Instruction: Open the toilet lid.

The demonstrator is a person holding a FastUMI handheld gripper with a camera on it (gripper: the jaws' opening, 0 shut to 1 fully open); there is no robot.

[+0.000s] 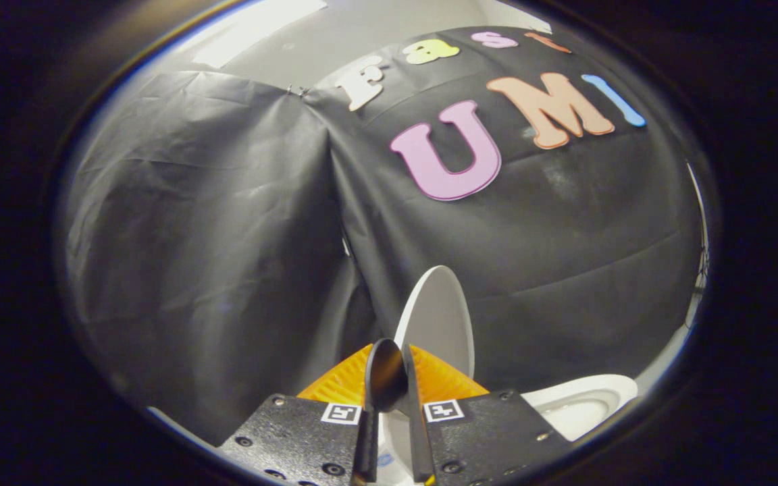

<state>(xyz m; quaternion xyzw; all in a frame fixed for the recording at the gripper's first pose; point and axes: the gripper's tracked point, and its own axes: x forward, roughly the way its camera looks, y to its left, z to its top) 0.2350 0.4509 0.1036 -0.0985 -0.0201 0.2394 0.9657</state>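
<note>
Now the toilet lid (437, 317) stands nearly upright above the toilet bowl (581, 405), its edge pinched in the narrow hand-held gripper (392, 418). Probably best to ease it back gently until it rests, then let go.

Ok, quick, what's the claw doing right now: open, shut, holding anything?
Claw: nearly closed, fingers close together just in front of the raised toilet lid; whether both press on the lid's edge cannot be told.

Black cloth (227, 223) hangs all around as the booth's wall, creased and slack, two sheets meeting at a seam pinned with a small clip (296, 90) near the top. Above the cloth runs a pale grey ceiling (335, 40) with a brighter light panel (261, 30) set in it.
</note>
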